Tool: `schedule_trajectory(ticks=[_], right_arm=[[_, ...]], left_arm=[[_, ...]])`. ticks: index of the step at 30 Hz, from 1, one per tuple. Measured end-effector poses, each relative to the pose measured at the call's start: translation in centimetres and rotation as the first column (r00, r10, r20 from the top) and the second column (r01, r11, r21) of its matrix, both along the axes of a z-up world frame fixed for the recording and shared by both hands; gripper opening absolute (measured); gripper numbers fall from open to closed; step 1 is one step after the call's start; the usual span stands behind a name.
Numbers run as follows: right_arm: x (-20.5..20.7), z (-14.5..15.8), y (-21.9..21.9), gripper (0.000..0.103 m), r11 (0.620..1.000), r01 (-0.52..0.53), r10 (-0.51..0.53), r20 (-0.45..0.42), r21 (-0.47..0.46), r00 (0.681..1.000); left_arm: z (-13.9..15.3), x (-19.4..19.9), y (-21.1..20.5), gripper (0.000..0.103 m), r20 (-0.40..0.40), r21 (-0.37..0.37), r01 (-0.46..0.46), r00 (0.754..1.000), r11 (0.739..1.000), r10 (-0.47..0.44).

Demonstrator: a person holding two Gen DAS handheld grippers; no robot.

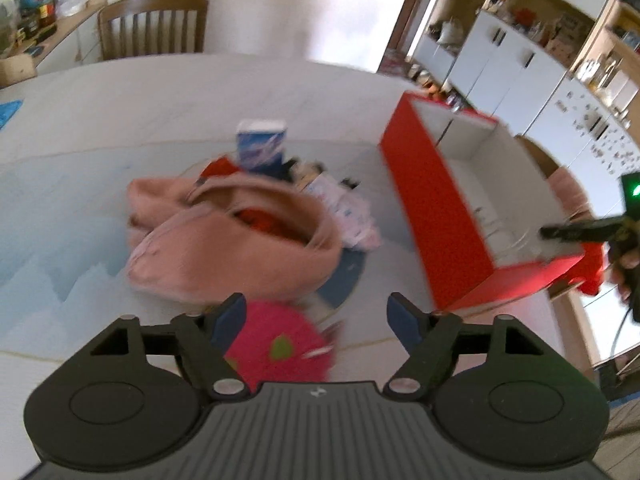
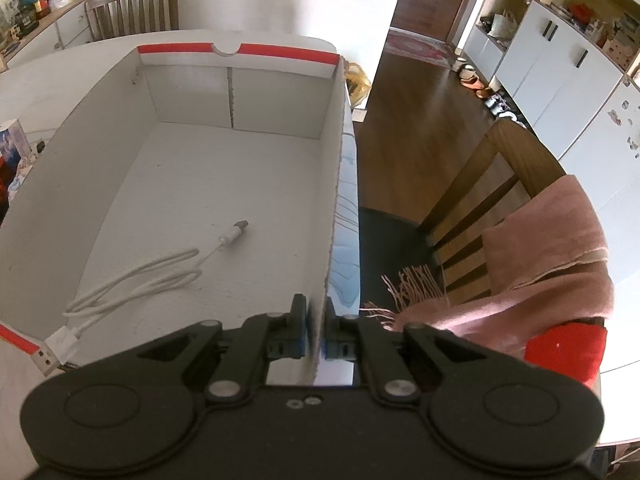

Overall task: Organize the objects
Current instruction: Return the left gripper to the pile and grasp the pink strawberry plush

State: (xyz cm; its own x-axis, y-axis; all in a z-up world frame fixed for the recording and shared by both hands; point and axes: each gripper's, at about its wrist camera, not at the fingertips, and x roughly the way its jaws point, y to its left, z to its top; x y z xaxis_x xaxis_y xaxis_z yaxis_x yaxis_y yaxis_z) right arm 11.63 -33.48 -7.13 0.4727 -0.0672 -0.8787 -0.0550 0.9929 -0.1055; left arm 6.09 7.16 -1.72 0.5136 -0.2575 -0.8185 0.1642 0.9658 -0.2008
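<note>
Red cardboard box [image 1: 436, 208] sits on the counter [image 1: 120, 120] at my two o'clock, its long axis running away from me. My right tongs [image 2: 314, 322] are clamped on its right wall, steadying it; a white cable [image 2: 132, 280] lies inside. My left tongs [image 1: 316, 314] hang apart above a pink toy [image 1: 280, 346], with the pink pouch [image 1: 236, 240] just beyond at twelve o'clock. I judge the left hand nearer the clutter.
</note>
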Motion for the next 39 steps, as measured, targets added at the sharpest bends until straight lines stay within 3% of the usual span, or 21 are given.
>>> schedule_trajectory(ticks=[6,9,19,27,28,31,35,39], right_arm=[[0.1,-0.1,0.3,0.007,1.0,0.011,-0.011,-0.002,-0.014,1.0],[0.2,-0.2,0.3,0.007,1.0,0.02,-0.021,-0.008,-0.014,1.0],[0.1,-0.4,0.8,0.009,0.999,0.025,-0.025,-0.006,-0.042,1.0],[0.3,-0.4,1.0,0.009,0.999,0.002,-0.003,-0.018,-0.046,1.0],[0.3,-0.4,1.0,0.009,0.999,-0.001,0.0,-0.02,-0.046,1.0],[0.4,-0.4,0.9,0.008,0.999,-0.011,0.01,-0.03,-0.043,0.999],[0.5,-0.4,0.8,0.008,0.999,-0.022,0.021,-0.038,-0.043,0.999],[0.5,-0.4,0.7,0.008,0.998,-0.046,0.044,-0.043,-0.04,0.998]], left_arm=[[-3.1,-1.0,0.7,0.086,-0.051,0.053,0.018,0.999,0.998,-0.016],[-4.3,-1.2,0.9,0.103,-0.052,0.056,0.029,0.998,0.998,-0.026],[-7.3,-0.7,0.7,0.103,-0.065,0.098,0.065,0.996,0.993,-0.059],[-8.0,-0.9,0.9,0.102,-0.06,0.101,0.01,0.998,0.995,-0.004],[-8.0,-0.9,0.8,0.101,-0.055,0.099,0.004,0.998,0.995,0.001],[-7.8,-0.9,0.5,0.085,-0.054,0.089,-0.01,0.998,0.996,0.015],[-7.4,-1.2,-0.3,0.079,-0.056,0.119,-0.026,0.998,0.993,0.033],[-6.5,-1.8,-0.5,0.078,-0.063,0.079,-0.05,0.997,0.996,0.055]])
